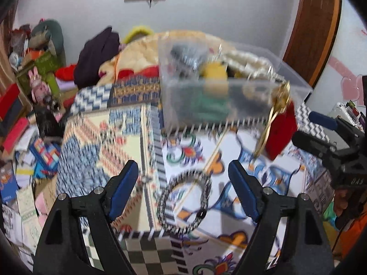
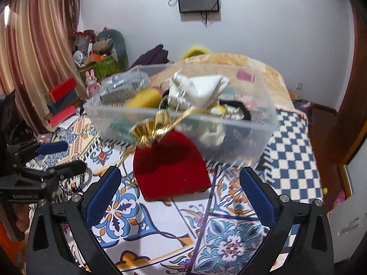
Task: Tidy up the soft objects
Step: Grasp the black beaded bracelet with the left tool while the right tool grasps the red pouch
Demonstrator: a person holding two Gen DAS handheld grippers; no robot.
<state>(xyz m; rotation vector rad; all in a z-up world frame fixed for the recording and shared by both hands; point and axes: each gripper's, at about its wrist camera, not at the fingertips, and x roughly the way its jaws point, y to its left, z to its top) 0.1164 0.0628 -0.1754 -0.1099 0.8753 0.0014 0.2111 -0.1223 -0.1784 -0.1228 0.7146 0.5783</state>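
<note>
bin (image 2: pixel 252 123) is your landmark here: clear plastic, sitting on the patterned cloth (image 2: pixel 160 233) and already holding a pile of soft things, among them a white pouch (image 2: pixel 199 89), a yellow piece (image 2: pixel 144 97) and something silvery grey (image 2: pixel 123 84) at its left end. pouch in red velvet (image 2: pixel 169 165) with a gold tie (image 2: pixel 156 126) lies on the cloth just in front of the bin's near wall, outside it, its gold top towards the bin. your right gripper (image 2: pixel 181 197) hangs in front of that red pouch with its blue pads (image 2: pixel 102 197) spread wide, and you have nothing between them; the pouch is beyond the tips, not touched. your left gripper (image 1: pixel 183 188) is also spread wide and holds nothing. it sits further from the bin, over a black-and-white cord loop (image 1: pixel 185 201) that lies flat on the cloth between the two pads. from that side the red pouch shows at the bin's right front corner. the left view is blurred, so finer detail inside the bin cannot be told.
</note>
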